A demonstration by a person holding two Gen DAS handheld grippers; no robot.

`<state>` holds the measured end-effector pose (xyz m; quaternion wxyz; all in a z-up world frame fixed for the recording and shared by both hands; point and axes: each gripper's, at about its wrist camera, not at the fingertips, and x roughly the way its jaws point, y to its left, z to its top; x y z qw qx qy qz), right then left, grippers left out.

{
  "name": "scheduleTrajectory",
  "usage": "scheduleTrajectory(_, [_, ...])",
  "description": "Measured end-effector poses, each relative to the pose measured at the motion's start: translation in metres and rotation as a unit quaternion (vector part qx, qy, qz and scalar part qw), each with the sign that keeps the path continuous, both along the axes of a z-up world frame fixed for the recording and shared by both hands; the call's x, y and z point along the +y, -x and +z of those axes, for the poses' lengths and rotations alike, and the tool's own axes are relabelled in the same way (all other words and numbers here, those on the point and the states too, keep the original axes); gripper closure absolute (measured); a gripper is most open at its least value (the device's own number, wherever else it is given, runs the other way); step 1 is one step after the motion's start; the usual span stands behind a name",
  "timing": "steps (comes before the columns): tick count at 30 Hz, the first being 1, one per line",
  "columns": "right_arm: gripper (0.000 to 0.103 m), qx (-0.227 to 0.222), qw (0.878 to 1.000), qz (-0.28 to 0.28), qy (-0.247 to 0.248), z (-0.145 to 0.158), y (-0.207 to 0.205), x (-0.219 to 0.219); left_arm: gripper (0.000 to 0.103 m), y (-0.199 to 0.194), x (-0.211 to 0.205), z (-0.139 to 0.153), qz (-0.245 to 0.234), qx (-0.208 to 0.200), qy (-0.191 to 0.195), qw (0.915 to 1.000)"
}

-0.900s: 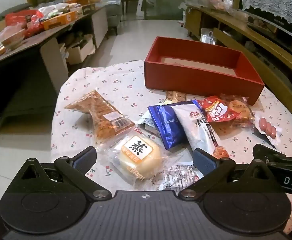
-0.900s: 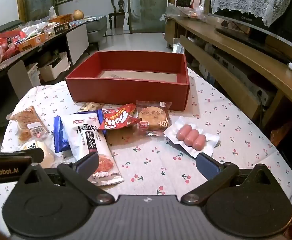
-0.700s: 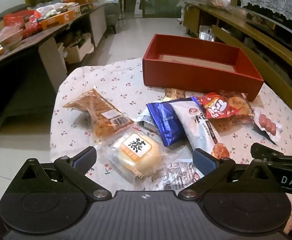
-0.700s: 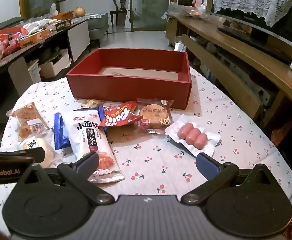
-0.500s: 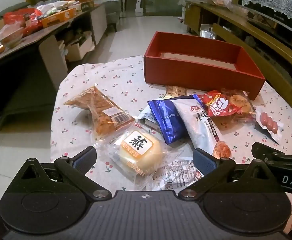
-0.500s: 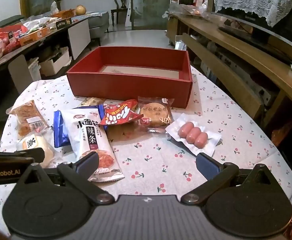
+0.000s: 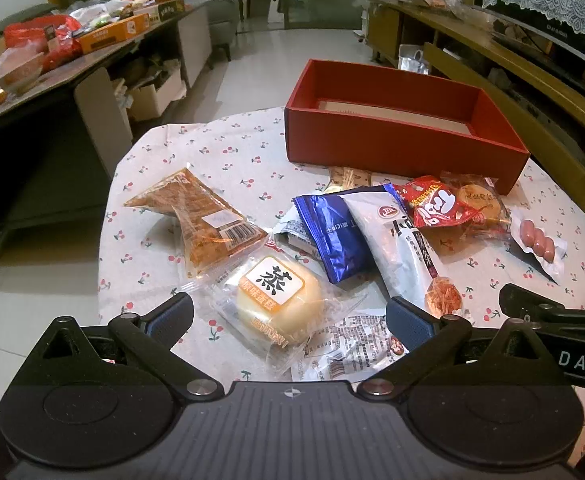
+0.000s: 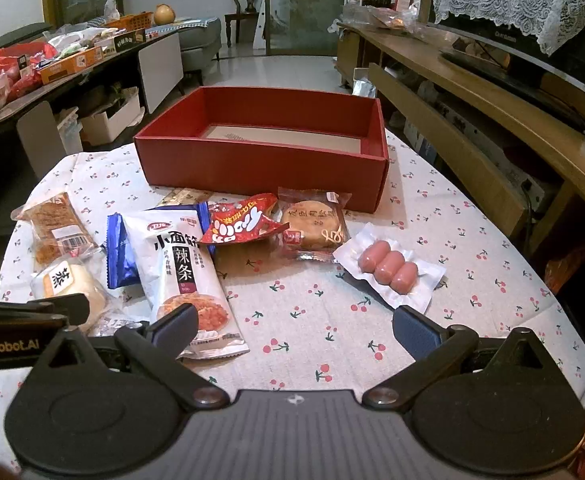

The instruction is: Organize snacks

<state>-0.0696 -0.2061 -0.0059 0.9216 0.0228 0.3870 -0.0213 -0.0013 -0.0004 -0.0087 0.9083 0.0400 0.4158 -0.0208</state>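
Left gripper: jaws apart, holding nothing, over steamed cake packet; barely shifted.
Right gripper: jaws apart, holding nothing.
Snacks: unmoved, near side of red box.

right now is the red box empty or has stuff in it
Empty as far as shown: the red box shows only bare floor, though its near wall hides a strip. All snacks lie on the tablecloth.

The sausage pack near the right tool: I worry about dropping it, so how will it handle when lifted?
The sausage pack looks like a thin, glossy vacuum film, so probably slippery. Its flat edges would likely flop, while the three links form a firmer middle to pinch. It lies flat on the tablecloth, so rolling seems unlikely.
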Motion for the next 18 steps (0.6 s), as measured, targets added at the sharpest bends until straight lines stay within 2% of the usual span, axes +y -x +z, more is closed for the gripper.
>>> scheduleTrajectory(18, [0.000,0.005,1.000,0.003,0.004,-0.0036,-0.0034,0.0012,0.000,0.0011,0.0037,-0.0011,0.001,0.001,0.002,1.0000])
